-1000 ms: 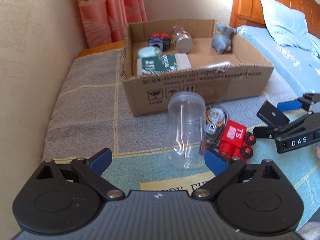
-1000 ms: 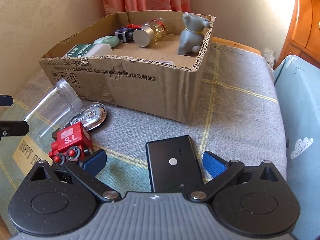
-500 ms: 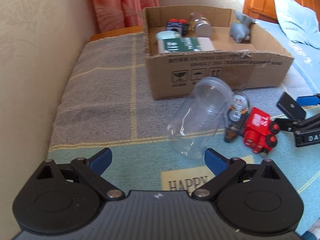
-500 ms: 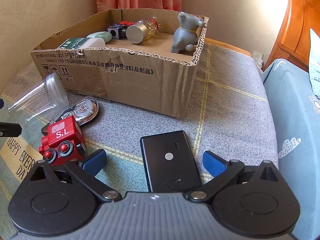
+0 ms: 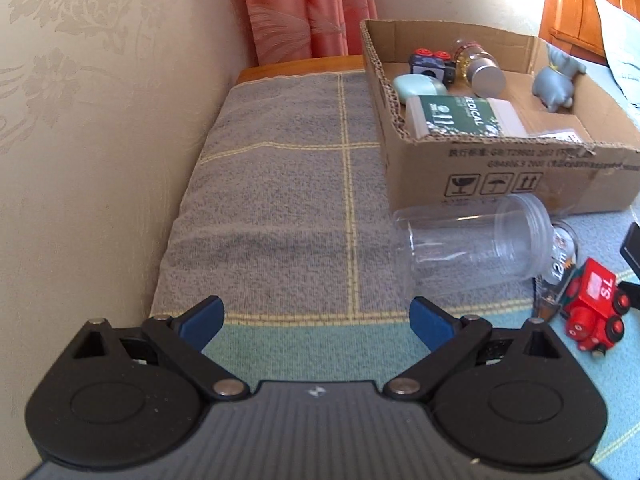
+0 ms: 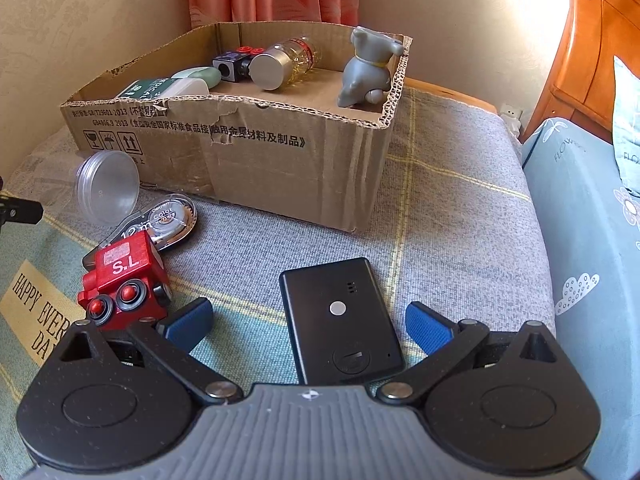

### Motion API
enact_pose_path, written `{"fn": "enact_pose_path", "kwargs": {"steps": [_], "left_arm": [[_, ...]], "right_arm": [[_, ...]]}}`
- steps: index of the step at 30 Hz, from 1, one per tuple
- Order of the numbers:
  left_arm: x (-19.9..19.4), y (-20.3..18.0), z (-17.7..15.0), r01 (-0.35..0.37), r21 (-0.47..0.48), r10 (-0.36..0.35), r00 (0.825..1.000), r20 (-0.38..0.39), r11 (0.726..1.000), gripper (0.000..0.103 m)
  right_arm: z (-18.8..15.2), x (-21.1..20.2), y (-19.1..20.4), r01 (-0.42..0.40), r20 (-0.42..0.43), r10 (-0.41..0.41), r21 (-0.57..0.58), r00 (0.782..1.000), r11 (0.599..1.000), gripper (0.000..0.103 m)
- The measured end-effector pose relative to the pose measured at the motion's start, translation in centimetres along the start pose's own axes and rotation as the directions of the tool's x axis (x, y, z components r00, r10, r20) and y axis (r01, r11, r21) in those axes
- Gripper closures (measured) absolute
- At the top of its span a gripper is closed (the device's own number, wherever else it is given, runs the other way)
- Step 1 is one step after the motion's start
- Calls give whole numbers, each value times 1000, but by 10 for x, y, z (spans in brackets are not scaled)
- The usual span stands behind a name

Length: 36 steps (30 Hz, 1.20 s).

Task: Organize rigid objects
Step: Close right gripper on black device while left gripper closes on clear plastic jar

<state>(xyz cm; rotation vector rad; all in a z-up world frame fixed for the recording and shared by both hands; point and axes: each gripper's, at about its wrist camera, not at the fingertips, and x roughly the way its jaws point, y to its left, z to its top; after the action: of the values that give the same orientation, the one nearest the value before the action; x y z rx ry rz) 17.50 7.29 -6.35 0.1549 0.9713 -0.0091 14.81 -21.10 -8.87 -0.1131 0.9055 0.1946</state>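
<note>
Right claw (image 6: 308, 320) spread wide, straddling the remote (image 6: 340, 320); left claw (image 5: 316, 318) wide, empty; risk: the thin remote slips from the pads on closing.

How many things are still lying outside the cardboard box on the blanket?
4: a clear jar on its side by the box front, a correction tape and red toy train beside it, and a black device between the right gripper's fingers. Others could lie out of view.

Beige patterned wall (image 5: 80, 100); pink curtains (image 5: 304, 8); sunlight
</note>
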Motion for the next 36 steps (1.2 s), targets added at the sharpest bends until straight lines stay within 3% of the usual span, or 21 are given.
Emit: {"fn": "enact_pose_path", "kwargs": {"steps": [6, 12, 16, 23, 31, 36], "left_arm": [[4, -8, 0, 3, 23, -3, 1000, -15, 1000, 4], [-19, -24, -6, 163, 73, -165, 986, 17, 984, 3], [-18, -40, -2, 233, 89, -235, 972, 16, 968, 2], [-9, -57, 9, 249, 78, -252, 967, 33, 965, 2], [4, -56, 19, 184, 12, -184, 982, 37, 983, 2], [-2, -47, 11, 140, 25, -141, 989, 38, 990, 2]], "right_arm": [[-1, -1, -1, -2, 2, 2, -4, 1000, 1000, 0], [-2, -2, -1, -6, 8, 6, -9, 1000, 1000, 0], [-3, -2, -1, -7, 16, 7, -12, 1000, 1000, 0], [-7, -5, -2, -25, 31, 26, -35, 999, 999, 0], [-9, -5, -4, -42, 46, 44, -57, 998, 997, 0], [-11, -6, -5, -48, 56, 52, -68, 997, 997, 0]]}}
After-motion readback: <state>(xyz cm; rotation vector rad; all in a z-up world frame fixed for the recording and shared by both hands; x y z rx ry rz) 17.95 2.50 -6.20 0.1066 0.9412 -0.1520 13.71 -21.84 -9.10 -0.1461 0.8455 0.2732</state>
